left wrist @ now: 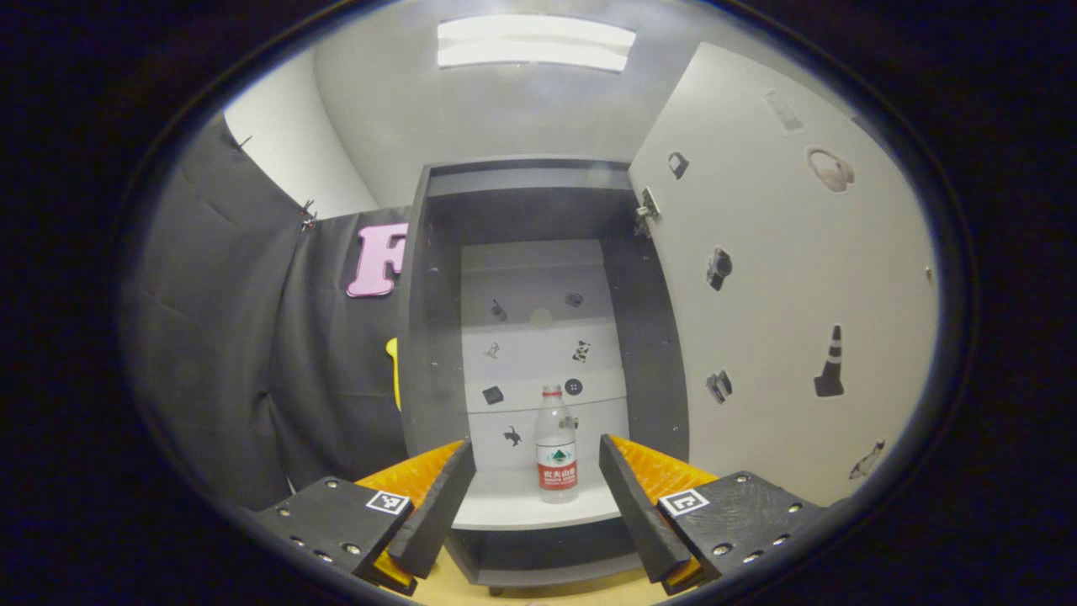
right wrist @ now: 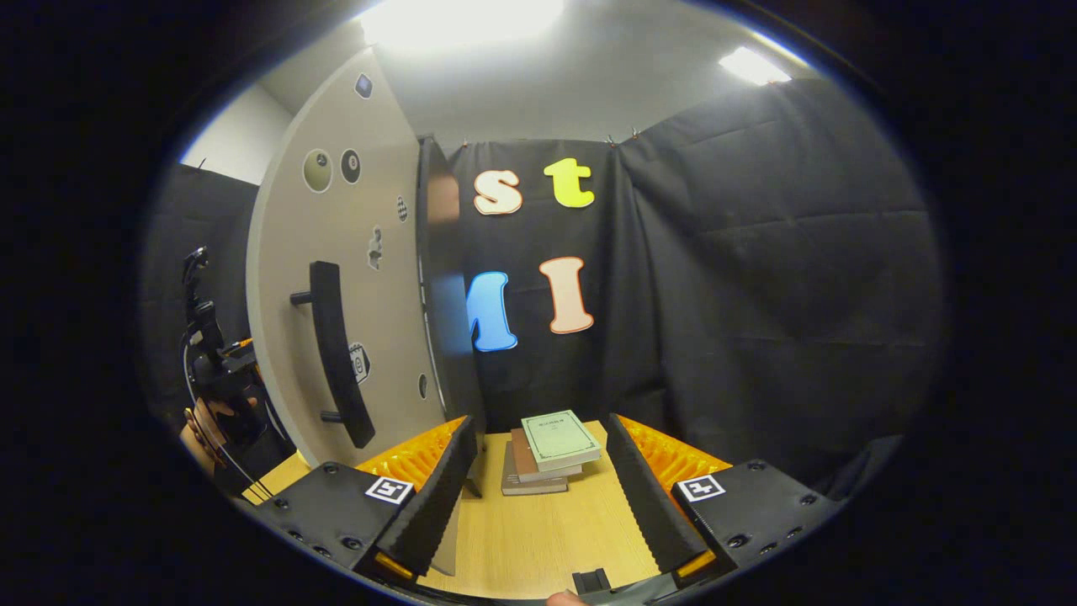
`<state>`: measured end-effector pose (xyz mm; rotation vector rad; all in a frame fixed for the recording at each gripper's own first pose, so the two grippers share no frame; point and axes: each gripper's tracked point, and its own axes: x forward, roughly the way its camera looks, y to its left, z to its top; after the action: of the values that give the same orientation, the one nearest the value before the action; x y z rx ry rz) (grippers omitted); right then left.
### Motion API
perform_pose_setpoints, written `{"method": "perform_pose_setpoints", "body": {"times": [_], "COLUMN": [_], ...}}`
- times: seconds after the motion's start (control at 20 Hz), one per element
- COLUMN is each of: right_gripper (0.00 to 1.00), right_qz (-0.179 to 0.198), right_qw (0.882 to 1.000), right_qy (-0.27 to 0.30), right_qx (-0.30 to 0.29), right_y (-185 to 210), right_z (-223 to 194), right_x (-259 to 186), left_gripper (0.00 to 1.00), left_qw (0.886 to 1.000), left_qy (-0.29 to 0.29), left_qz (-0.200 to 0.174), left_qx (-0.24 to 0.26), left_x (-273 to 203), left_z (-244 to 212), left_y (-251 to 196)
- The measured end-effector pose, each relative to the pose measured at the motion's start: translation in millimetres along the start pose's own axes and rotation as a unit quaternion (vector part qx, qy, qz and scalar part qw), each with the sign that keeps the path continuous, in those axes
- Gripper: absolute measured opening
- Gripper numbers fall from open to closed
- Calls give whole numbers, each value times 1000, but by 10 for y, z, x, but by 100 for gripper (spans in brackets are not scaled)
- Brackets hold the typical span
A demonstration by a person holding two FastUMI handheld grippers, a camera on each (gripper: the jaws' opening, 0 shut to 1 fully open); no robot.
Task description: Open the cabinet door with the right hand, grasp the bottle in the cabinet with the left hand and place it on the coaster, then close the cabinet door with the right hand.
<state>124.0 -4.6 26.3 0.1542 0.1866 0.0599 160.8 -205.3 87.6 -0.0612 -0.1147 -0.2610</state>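
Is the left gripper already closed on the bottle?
No. In the left gripper view the fingers stand spread apart, and the bottle stands upright on the cabinet shelf beyond them, untouched.

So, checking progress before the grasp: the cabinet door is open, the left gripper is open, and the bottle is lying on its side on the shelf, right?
Not quite: the water bottle stands upright on the shelf, as the left gripper view shows. The cabinet door is open, and the left gripper is open.
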Motion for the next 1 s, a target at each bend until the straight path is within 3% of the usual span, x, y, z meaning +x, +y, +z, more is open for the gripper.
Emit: {"method": "perform_pose_setpoints", "body": {"times": [0.2, 0.45, 1.0], "right_gripper": [98, 98, 98], "right_qz": [-43, -93, -167], "right_qw": [999, 996, 985], "right_qy": [-2, 1, 27], "right_qx": [17, 13, -42], "right_y": [-95, -233, -284], "right_z": [-17, -40, -163], "right_x": [46, 38, 27], "left_gripper": [92, 89, 92], "left_qw": [999, 998, 997], "left_qy": [18, 37, 57], "left_qz": [-28, -50, -54], "left_qx": [-22, -10, -8], "left_x": [446, 837, 1485], "left_z": [-190, -423, -808], "left_y": [-52, -172, -229]}}
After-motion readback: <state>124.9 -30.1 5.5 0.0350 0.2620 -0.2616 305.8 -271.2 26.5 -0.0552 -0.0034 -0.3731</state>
